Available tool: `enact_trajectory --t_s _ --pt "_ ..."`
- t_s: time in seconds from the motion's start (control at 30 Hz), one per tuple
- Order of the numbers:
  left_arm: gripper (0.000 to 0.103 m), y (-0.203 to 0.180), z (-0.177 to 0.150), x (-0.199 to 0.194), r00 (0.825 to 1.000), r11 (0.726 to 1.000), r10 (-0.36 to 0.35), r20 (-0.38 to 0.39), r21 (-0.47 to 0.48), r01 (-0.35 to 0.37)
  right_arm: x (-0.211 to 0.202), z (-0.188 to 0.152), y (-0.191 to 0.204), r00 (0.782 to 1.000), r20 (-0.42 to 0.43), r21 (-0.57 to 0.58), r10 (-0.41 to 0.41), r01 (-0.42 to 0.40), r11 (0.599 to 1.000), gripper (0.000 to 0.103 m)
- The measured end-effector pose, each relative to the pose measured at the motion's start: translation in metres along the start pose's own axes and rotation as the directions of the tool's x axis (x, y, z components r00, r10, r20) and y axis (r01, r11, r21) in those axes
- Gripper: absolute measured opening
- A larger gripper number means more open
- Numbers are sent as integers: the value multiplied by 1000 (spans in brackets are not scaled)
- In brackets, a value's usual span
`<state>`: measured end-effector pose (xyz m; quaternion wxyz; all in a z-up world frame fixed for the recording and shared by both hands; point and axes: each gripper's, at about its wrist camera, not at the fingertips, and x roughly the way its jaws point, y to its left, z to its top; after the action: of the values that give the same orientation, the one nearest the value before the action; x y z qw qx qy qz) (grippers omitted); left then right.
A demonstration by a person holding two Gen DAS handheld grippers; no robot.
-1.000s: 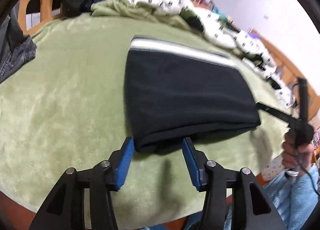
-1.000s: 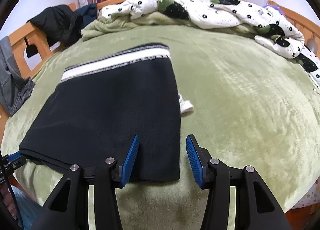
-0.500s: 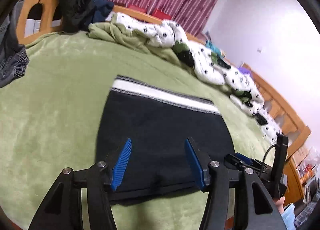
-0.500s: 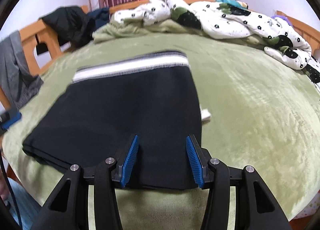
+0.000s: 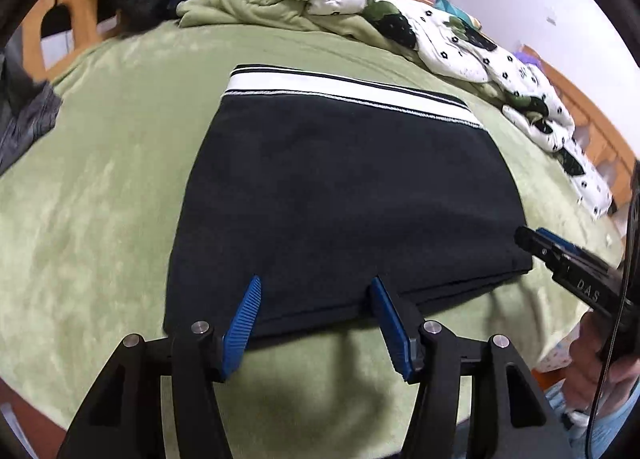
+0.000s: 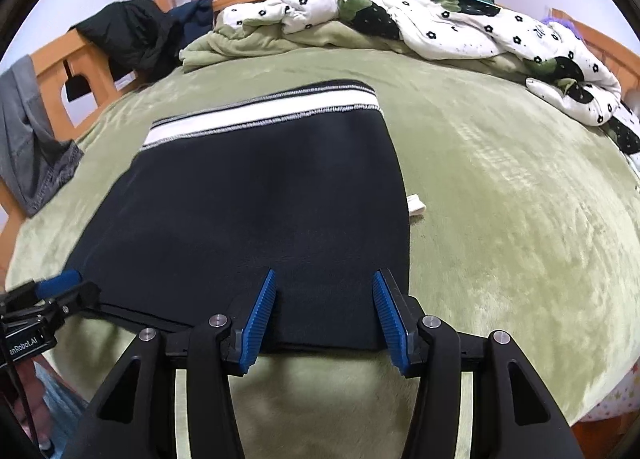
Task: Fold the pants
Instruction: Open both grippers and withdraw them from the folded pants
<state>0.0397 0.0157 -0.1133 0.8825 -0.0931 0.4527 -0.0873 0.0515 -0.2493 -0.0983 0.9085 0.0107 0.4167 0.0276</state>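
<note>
Squarely folded, dark knit pants [image 5: 344,195] with a white-striped waistband are being displayed on fuzzy green blanket [image 5: 100,187]; left gripper [image 5: 316,299] and right gripper [image 6: 324,291] are being held released.

— What do the pants [image 5: 344,195] look like?
— Dark navy, nearly black, with a broad white band edged in thin dark stripes across the far end.
— Spread out or folded?
— Folded into a flat, roughly rectangular stack; layered edges show along the near side.
— Where do they lie?
— On the green blanket of the bed [image 5: 100,163], close to its near edge, band end pointing toward the headboard side.
— Anything sticking out?
— A small white bit of fabric peeks from under the right side in the right wrist view.
</note>
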Motion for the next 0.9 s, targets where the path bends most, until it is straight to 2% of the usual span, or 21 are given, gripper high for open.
enact_trajectory --t_s 0.1,0.3,0.43,0.47,0.5,0.6,0.7,0.9 --pt "55 2 -2 -17 1000 1000 16 24 -13 -15 -13 -1 4 1000 6 6 4 -4 1000 55" --pt "58 -9 -5 -71 993 999 36 112 4 -36 -50 -10 15 997 25 -15 -72 73 997 55" --pt "69 -18 -9 -110 982 999 28 189 15 -31 -78 -13 15 997 29 20 -68 67 998 56" --pt "72 -21 -9 -118 978 999 34 205 22 -39 -86 -15 15 996 41 27 -74 73 997 63" --pt "73 -24 -11 -126 974 998 42 224 29 -50 -91 -17 14 996 51 27 -75 74 997 75" --pt "80 -28 -15 -139 960 994 87 265 35 -100 -111 -21 13 993 95 33 -69 66 997 92" --pt "80 -28 -17 -142 957 991 118 265 24 -129 -120 -25 9 993 88 54 -76 71 996 95" --pt "80 -27 -17 -141 969 995 90 230 26 -99 -132 -31 13 990 114 16 -78 77 997 95"
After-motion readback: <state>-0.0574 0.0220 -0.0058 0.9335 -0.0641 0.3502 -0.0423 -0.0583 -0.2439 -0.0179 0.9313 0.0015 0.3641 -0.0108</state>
